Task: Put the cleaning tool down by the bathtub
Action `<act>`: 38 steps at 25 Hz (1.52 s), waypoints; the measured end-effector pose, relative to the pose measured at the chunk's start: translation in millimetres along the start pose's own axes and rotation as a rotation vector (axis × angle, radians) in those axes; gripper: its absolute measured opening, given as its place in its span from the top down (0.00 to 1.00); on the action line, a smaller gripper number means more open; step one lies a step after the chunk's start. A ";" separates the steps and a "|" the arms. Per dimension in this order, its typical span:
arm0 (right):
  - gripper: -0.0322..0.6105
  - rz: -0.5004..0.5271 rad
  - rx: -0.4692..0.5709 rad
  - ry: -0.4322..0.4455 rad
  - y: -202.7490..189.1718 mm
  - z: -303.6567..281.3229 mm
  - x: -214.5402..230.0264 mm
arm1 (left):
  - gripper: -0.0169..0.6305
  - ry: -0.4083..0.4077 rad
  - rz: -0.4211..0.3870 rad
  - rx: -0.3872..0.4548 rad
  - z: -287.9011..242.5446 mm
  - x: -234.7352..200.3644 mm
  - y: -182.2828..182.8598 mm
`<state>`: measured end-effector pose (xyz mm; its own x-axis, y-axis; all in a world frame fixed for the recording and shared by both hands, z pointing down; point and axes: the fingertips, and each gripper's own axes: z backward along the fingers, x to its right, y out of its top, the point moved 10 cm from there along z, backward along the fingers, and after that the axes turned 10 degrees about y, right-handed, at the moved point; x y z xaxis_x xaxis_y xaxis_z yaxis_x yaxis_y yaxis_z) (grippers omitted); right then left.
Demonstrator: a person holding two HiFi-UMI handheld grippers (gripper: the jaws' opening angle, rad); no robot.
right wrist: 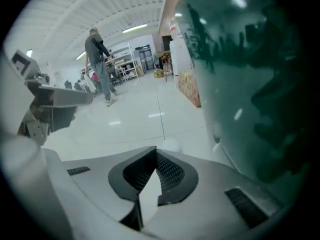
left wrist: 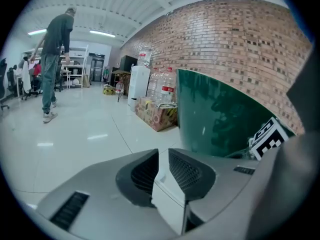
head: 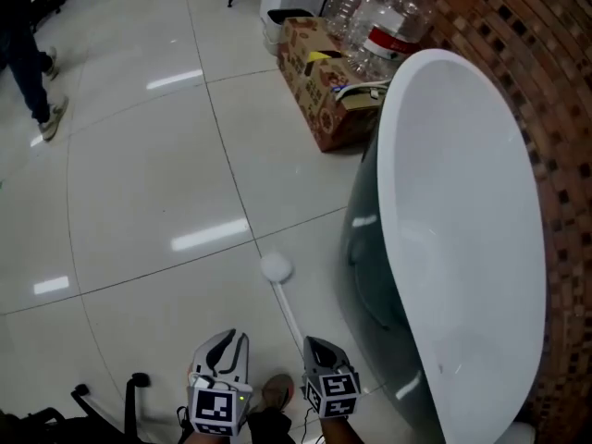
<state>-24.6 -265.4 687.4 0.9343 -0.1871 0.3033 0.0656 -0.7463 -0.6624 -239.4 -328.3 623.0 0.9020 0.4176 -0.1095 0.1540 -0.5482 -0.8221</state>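
The cleaning tool, a white round head on a thin white handle, lies on the tiled floor just left of the bathtub, handle pointing toward me. The tub is white inside and dark green outside. Both grippers hang at the bottom edge of the head view, above the floor and short of the handle's near end. My left gripper shows a narrow gap between its pads with nothing in it. My right gripper has its tips together and holds nothing. The tool's head shows just past the right jaws.
A cardboard box and large water bottles stand beyond the tub's far end, against a brick wall. A person stands far off at top left. A black stand and my shoe are near my feet.
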 end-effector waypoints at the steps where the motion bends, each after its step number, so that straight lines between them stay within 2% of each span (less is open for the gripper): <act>1: 0.91 -0.004 0.029 -0.007 9.9 18.0 -7.2 | 0.88 -0.006 -0.010 0.008 11.1 4.2 10.4; 7: 0.91 -0.017 0.142 -0.044 66.8 118.0 -54.3 | 0.94 -0.065 -0.087 0.035 85.9 29.9 73.8; 15: 0.92 -0.032 0.241 -0.125 134.9 243.3 -113.4 | 0.94 -0.161 -0.177 0.098 177.7 48.9 176.3; 18: 0.91 -0.050 0.300 -0.152 146.9 272.0 -126.0 | 0.95 -0.191 -0.186 0.114 200.4 50.3 198.5; 22: 0.91 -0.053 0.342 -0.191 155.9 298.6 -145.5 | 0.95 -0.246 -0.212 0.098 219.3 54.0 206.6; 26: 0.91 -0.088 0.400 -0.300 165.2 335.9 -164.5 | 0.95 -0.311 -0.238 0.107 237.3 58.3 225.5; 30: 0.91 -0.168 0.462 -0.457 168.5 390.8 -193.1 | 0.95 -0.410 -0.271 0.117 265.7 62.2 258.9; 32: 0.91 -0.182 0.477 -0.523 165.0 420.4 -206.9 | 0.95 -0.456 -0.312 0.136 282.2 67.2 275.4; 38: 0.91 -0.181 0.579 -0.650 148.5 520.4 -241.5 | 0.95 -0.657 -0.386 0.236 345.4 121.8 316.3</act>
<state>-58.2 1.4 159.3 0.8949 0.4337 0.1049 0.2341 -0.2563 -0.9378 -220.1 -200.6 156.6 0.3689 0.9286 -0.0397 0.2510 -0.1406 -0.9577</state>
